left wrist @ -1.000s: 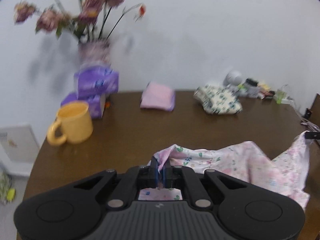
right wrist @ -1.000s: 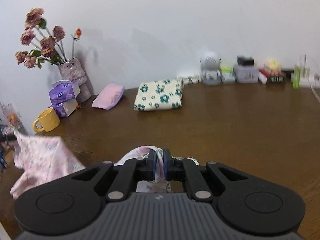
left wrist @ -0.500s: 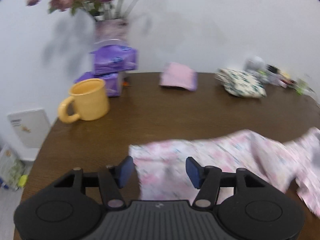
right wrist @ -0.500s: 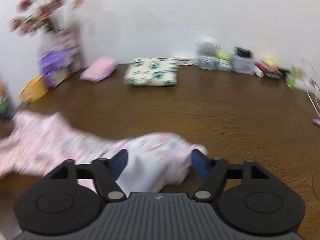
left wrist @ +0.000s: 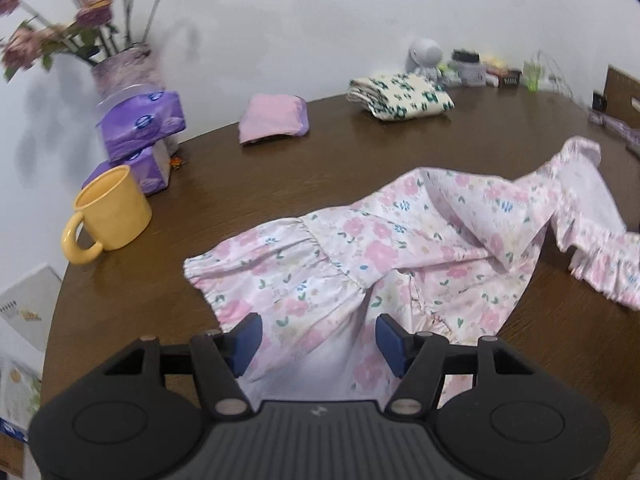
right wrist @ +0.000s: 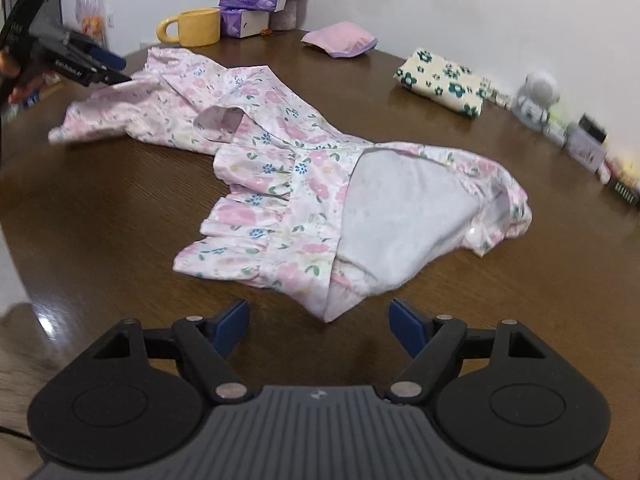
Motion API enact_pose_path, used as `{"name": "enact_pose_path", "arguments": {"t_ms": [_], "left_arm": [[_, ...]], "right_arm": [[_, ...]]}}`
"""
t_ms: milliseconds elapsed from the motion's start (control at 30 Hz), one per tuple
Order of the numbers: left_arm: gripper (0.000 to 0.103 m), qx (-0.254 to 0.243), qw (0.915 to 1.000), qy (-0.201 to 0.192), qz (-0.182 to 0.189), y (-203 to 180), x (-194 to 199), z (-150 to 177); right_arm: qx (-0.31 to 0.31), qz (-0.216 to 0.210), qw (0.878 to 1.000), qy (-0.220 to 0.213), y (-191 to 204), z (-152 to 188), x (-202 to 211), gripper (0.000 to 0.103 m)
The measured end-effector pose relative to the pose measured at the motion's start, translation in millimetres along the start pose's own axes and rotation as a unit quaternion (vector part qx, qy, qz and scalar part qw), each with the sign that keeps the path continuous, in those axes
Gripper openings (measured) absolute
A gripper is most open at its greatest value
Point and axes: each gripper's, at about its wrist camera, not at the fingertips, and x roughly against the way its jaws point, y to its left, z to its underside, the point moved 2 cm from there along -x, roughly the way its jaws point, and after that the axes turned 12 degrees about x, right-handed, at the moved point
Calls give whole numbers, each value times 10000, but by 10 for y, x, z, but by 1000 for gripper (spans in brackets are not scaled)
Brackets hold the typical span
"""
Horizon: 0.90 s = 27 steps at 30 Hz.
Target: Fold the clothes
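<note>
Two folded clothes, a pink one point(left wrist: 274, 118) and a flowered one point(left wrist: 400, 96), are seen at the far side of the brown table point(left wrist: 280, 176), so part of the job looks done. One more piece, a pink flowery garment point(left wrist: 360, 256), is spread out flat but crumpled near the front of the table. No fold is seen in it yet, and one corner is flipped so the plain inside point(right wrist: 400, 216) shows. The left gripper point(left wrist: 318, 338) is spread wide above one end of the garment, and nothing is pinched. The right gripper point(right wrist: 320, 322) is spread wide too, just short of the other end, and nothing is held. Smoothing and folding are probably still left.
</note>
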Motion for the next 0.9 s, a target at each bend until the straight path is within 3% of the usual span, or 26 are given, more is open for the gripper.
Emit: {"name": "enact_pose_path", "arguments": {"t_ms": [100,167,200,233,267,300,333,500,667,767,900], "left_arm": [[61,-197,9997,-48,-141,-57,-116,-51],[61,-355,9990,-66,-271,-84,-184,-76],[58,-446,9984,-69,-340,-96,-216,-81],[36,-520,9978,-72,-399,-111,-239,-80],[19,-592,9973,-55,-429,-123,-254,-74],[1,-606,9973,-48,-407,-122,-249,-72],[1,-582,9976,-54,-364,-116,-232,-73],[0,-481,9970,-398,-453,-51,-87,-277],[0,-364,9956,-548,-662,24,-198,-775],[0,30,9971,-452,-612,102,-454,-1104],[1,1023,9939,-51,-397,297,-1008,-1423]], "right_arm": [[165,101,9998,-46,54,-53,-81,76],[253,169,9995,-95,77,-92,-128,69],[270,188,9994,-125,83,-110,-146,59],[207,155,9995,-169,74,-127,-163,41],[118,120,9997,-195,62,-138,-165,31],[31,58,9997,-253,45,-145,-153,12],[-54,26,9994,-330,30,-149,-133,9],[-642,40,9932,-971,-314,-280,158,7],[-928,640,9848,-1322,-1023,-705,255,7],[-1240,948,9805,-1197,-1600,-993,63,7],[-1780,1124,9752,-682,-2276,-1183,-484,7]]}}
